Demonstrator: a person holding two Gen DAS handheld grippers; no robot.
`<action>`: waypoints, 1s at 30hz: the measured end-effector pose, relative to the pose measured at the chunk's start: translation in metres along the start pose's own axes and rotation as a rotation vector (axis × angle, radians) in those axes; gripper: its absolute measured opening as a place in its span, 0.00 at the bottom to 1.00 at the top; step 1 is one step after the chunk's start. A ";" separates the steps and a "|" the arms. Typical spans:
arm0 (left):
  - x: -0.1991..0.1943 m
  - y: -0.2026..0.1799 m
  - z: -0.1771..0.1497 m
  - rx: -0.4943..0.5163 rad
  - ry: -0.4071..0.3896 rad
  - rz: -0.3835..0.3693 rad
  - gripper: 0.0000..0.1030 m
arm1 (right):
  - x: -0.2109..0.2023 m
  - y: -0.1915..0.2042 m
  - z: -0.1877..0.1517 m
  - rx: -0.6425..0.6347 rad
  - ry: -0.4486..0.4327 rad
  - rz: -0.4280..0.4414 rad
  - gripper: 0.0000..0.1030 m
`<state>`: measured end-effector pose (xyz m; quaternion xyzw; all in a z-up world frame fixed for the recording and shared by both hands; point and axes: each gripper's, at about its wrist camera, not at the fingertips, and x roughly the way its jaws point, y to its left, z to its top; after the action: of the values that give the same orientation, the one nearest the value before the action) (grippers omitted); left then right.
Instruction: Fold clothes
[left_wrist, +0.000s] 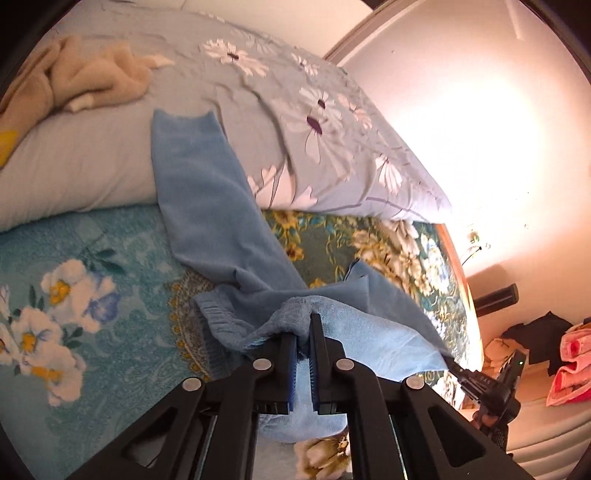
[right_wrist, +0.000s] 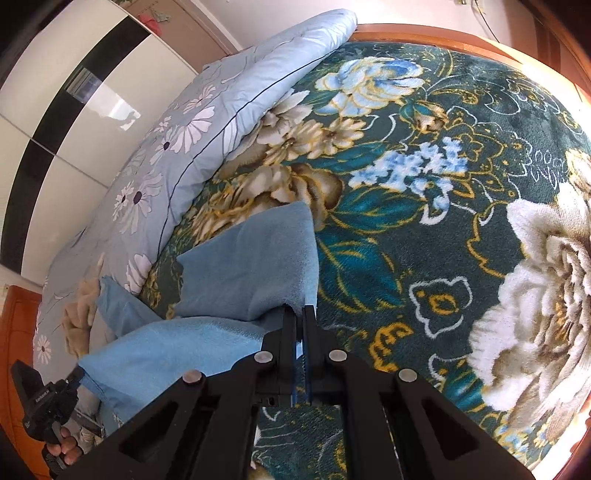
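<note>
A light blue garment (left_wrist: 207, 192) lies on the bed, one long leg stretched up onto the pale duvet. My left gripper (left_wrist: 303, 325) is shut on its bunched ribbed edge near the camera. In the right wrist view the same blue garment (right_wrist: 251, 258) is lifted in folds, and my right gripper (right_wrist: 300, 314) is shut on another edge of it. The right gripper also shows at the left wrist view's lower right (left_wrist: 465, 376), and the left gripper shows at the right wrist view's lower left (right_wrist: 74, 376).
The bed carries a dark green floral blanket (right_wrist: 443, 221), a turquoise floral blanket (left_wrist: 92, 295) and a pale blue daisy duvet (left_wrist: 314, 110). A beige garment (left_wrist: 74, 77) lies crumpled on the duvet. Pink and black clothes (left_wrist: 569, 354) lie off to the right.
</note>
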<state>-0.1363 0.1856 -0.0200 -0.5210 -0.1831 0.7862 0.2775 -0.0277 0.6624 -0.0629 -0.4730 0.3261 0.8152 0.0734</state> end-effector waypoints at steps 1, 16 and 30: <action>-0.014 -0.002 0.005 0.012 -0.031 0.002 0.06 | -0.003 0.006 -0.006 -0.017 0.005 0.012 0.03; -0.208 0.045 0.063 0.061 -0.309 0.243 0.06 | 0.006 0.177 -0.019 -0.214 0.062 0.356 0.03; -0.161 0.193 -0.105 -0.312 -0.031 0.395 0.06 | 0.085 0.138 -0.124 -0.298 0.425 0.193 0.03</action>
<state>-0.0378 -0.0653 -0.0569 -0.5712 -0.2010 0.7952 0.0320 -0.0435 0.4644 -0.1110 -0.6059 0.2544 0.7397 -0.1450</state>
